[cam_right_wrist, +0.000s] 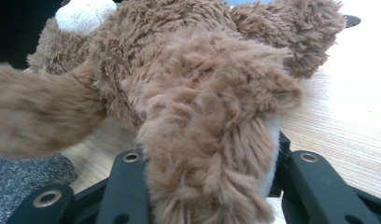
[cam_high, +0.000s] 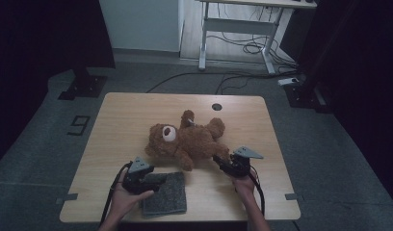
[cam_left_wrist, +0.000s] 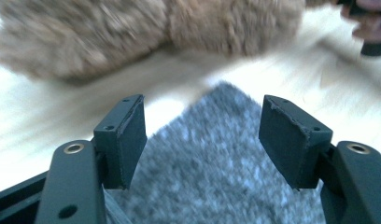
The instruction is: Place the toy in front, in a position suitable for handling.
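A brown teddy bear [cam_high: 187,139] lies on its back in the middle of the wooden table [cam_high: 127,110], its white muzzle facing up. My right gripper [cam_high: 218,160] is shut on the bear's near leg [cam_right_wrist: 207,140], and the fur bulges out between the jaws. In front of the bear a grey cloth [cam_high: 168,195] lies flat near the table's front edge. My left gripper [cam_high: 161,179] hovers over the cloth's left side, open, with the grey cloth [cam_left_wrist: 212,158] showing in the gap between the pads and nothing held. The bear [cam_left_wrist: 132,32] sits just beyond it.
A round cable hole [cam_high: 216,107] sits near the table's far edge. Behind the table, on the grey floor, are a white desk frame [cam_high: 238,29], loose cables [cam_high: 247,48] and black stand bases [cam_high: 84,86] at left and right. The person's other hand [cam_left_wrist: 370,28] is at the left gripper view's top right.
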A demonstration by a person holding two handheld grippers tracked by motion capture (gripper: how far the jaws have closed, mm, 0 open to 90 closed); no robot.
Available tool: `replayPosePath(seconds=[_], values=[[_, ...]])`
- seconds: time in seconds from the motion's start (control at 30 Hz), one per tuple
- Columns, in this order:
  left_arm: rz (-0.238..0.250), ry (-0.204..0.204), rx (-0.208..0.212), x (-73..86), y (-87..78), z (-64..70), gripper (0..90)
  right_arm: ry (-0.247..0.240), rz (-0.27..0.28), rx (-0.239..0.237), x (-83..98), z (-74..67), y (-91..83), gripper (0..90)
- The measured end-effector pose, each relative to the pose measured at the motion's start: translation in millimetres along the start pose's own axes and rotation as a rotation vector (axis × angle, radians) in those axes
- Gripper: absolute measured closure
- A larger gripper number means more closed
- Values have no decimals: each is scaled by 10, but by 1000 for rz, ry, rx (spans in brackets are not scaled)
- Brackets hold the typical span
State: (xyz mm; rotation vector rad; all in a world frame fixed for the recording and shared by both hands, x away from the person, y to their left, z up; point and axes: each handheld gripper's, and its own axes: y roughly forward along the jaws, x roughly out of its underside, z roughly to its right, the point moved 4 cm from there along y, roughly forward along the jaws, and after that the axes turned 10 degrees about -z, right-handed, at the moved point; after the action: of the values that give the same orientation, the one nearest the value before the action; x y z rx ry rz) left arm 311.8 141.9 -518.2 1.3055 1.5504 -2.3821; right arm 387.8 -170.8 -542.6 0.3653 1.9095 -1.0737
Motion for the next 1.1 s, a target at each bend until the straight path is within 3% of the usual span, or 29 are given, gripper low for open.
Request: replayPosePath(seconds=[0.23,0.37,0.5,0.67,0.83,1.1], values=[[-95,57,36,54,353,368,273,2,-1,1,21,0,1,583],[-139,90,12,60,517,521,218,5,-3,1,37,2,1,582],[-178,106,-19,123,627,536,186,5,-5,1,50,5,-4,579],[-165,145,-43,178,662,514,191,9,-4,3,54,9,-1,575],[-144,165,-60,204,637,473,296,10,-5,6,62,6,-2,574],[-93,145,-54,244,556,331,653,10,-7,8,76,5,-6,573]])
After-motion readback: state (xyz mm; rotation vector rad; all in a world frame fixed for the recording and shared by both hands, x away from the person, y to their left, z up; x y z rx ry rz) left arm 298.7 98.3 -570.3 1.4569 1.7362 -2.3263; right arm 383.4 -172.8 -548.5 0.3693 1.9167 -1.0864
